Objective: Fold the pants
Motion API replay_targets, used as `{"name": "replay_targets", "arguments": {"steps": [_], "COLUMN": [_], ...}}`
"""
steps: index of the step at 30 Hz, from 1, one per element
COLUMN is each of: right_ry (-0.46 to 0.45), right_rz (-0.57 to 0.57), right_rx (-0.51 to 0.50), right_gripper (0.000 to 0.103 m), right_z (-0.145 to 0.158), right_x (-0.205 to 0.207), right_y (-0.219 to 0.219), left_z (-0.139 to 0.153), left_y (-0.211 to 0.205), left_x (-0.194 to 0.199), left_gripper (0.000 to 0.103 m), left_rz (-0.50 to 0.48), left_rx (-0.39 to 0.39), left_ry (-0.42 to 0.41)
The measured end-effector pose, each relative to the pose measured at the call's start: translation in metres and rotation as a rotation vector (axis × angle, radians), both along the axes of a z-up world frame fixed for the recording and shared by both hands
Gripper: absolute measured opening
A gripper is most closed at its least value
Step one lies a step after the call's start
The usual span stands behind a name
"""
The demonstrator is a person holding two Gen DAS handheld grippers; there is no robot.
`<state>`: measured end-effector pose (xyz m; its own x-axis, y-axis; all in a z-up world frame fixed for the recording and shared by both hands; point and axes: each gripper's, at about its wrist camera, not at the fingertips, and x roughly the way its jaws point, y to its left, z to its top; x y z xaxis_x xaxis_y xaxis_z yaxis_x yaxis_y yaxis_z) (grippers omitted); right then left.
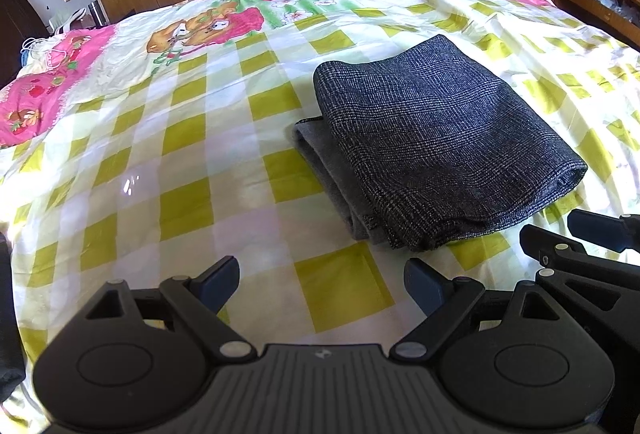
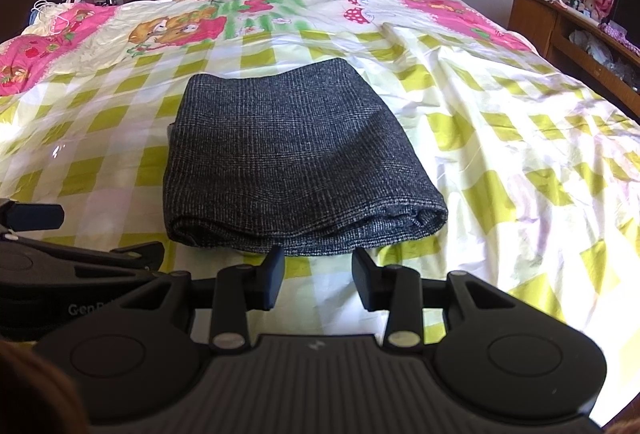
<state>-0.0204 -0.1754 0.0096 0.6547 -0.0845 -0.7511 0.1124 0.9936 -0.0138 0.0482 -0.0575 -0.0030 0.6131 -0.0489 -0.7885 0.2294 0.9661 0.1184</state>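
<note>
Right hand-held gripper (image 2: 318,276): jaws parted, nothing between them, fingertips just short of the pants' near folded edge. Pants (image 2: 288,158) lie dead ahead of it, folded into a compact dark tweed bundle, long axis running away toward the headboard end. Left hand-held gripper (image 1: 322,284): released, wider, empty; pants sit ahead and to its right, so the right hand is nearer. Bundle rests mid-bed on the checked sheet (image 2: 500,154). Folding looks essentially finished.

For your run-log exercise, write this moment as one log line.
pants: folded, lying on bed | left gripper: open, empty | right gripper: open, empty, near pants edge
</note>
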Motion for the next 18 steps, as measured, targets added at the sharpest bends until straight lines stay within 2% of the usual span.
{"name": "replay_targets", "arguments": {"steps": [12, 18], "right_ry": [0.015, 0.022], "right_rz": [0.02, 0.023], "right_rx": [-0.066, -0.051], "right_gripper": [0.038, 0.038], "right_z": [-0.002, -0.0024], "right_x": [0.0018, 0.0023], "right_y": [0.0089, 0.0056], "left_z": [-0.002, 0.0], "left_y": [-0.0028, -0.004], "left_x": [-0.0015, -0.0028], "left_gripper": [0.099, 0.098], "left_rz": [0.018, 0.03], "left_rx": [0.044, 0.062], "left_ry": [-0.012, -0.03]}}
